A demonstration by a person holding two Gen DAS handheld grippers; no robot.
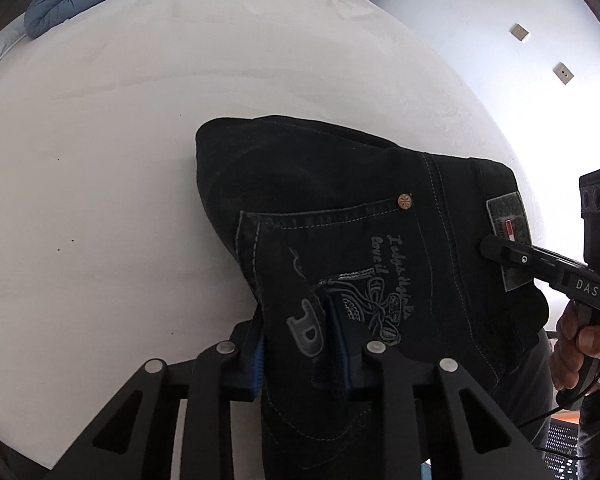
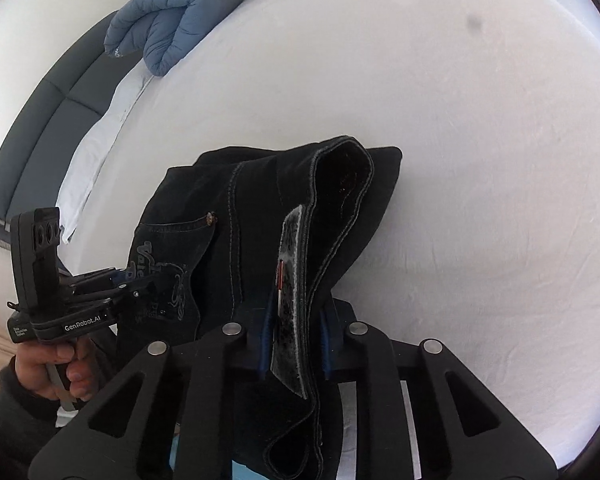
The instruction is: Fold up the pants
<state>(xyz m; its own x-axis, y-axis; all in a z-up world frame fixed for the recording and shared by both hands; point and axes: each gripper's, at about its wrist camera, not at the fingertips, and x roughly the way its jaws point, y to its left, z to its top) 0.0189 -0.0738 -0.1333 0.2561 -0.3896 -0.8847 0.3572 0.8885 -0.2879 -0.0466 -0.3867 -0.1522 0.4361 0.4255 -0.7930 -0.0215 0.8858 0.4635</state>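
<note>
We held the black pants (image 1: 340, 208) by their near edge, both grippers pinching denim. The left gripper (image 1: 302, 350) had its blue pads narrowed onto a fold of the back pocket by the embroidered lettering, and the right gripper (image 2: 294, 338) was clamped on the waistband at the grey label. The rest of the pants lay bunched on the white bed (image 1: 140, 120), stretching from our grippers toward the far side, where the blue duvet (image 2: 172, 20) and the pillows sat well apart. The two grips stood side by side along the waistband, so its long axis ran left to right between them; neither hand was clearly nearer. We judged the next move would turn on carrying that shared edge evenly over the far cloth.
</note>
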